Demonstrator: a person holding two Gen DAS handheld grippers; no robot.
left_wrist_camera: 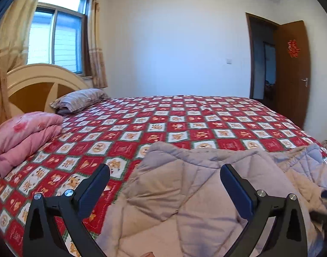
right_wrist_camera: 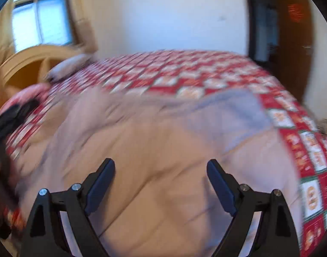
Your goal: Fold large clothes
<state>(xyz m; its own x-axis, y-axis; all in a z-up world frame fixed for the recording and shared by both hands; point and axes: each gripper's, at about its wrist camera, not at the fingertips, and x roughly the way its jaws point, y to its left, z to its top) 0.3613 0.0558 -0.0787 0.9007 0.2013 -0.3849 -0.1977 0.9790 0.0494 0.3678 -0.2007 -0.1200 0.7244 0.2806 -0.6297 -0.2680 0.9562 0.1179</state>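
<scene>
A pale grey-beige quilted comforter (left_wrist_camera: 191, 194) lies folded on the near side of the bed, over a red patchwork bedspread (left_wrist_camera: 185, 120). My left gripper (left_wrist_camera: 164, 170) hovers over the comforter's left edge, jaws wide open, nothing between them. In the blurred right wrist view the same comforter (right_wrist_camera: 155, 150) fills the foreground. My right gripper (right_wrist_camera: 161, 165) stands open above it, with no cloth pinched between its fingers. A dark blurred shape at the left edge of that view is the other gripper (right_wrist_camera: 13, 115).
A folded pink quilt (left_wrist_camera: 24, 135) sits at the bed's left near the headboard (left_wrist_camera: 41, 81). A striped pillow (left_wrist_camera: 80, 100) lies behind it. A curtained window (left_wrist_camera: 56, 38) is at the back left, and an open wooden door (left_wrist_camera: 292, 75) at the right.
</scene>
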